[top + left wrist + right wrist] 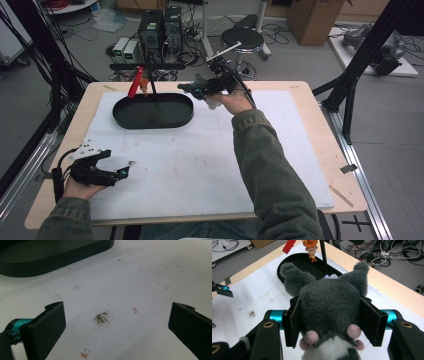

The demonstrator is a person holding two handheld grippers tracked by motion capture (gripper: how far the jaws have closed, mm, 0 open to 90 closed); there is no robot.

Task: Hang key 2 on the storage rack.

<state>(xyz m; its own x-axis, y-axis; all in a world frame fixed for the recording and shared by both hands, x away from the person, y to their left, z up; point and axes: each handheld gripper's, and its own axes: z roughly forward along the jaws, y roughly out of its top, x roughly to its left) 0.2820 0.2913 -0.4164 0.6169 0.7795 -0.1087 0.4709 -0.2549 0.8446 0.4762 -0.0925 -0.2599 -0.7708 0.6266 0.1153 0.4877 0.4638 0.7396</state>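
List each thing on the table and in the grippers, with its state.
Grey plush toy: clamped between the right gripper's jaws, held above the table.
Right gripper: shut on the plush.
Left gripper: open, empty, low over the white mat.
Black tray: flat on the mat.
Small figurine: hanging upright over the tray.

The plush toy (329, 302) is soft grey pile, fuzzy and matt, with pink nubs and a white fleecy patch low down. The right gripper (329, 322) presses matt black, flat-faced jaws into that fur; behind them sit glossy turquoise metal sleeves and brass-coloured screw heads. The left gripper (115, 325) has the same dull black plastic-looking jaws. The white sheet (120, 285) looks like matt foam or paper, finely grainy and smudged. The table (325, 165) edge is pale, smooth wood. The oval tray (152, 120) is smooth black with a faint sheen.
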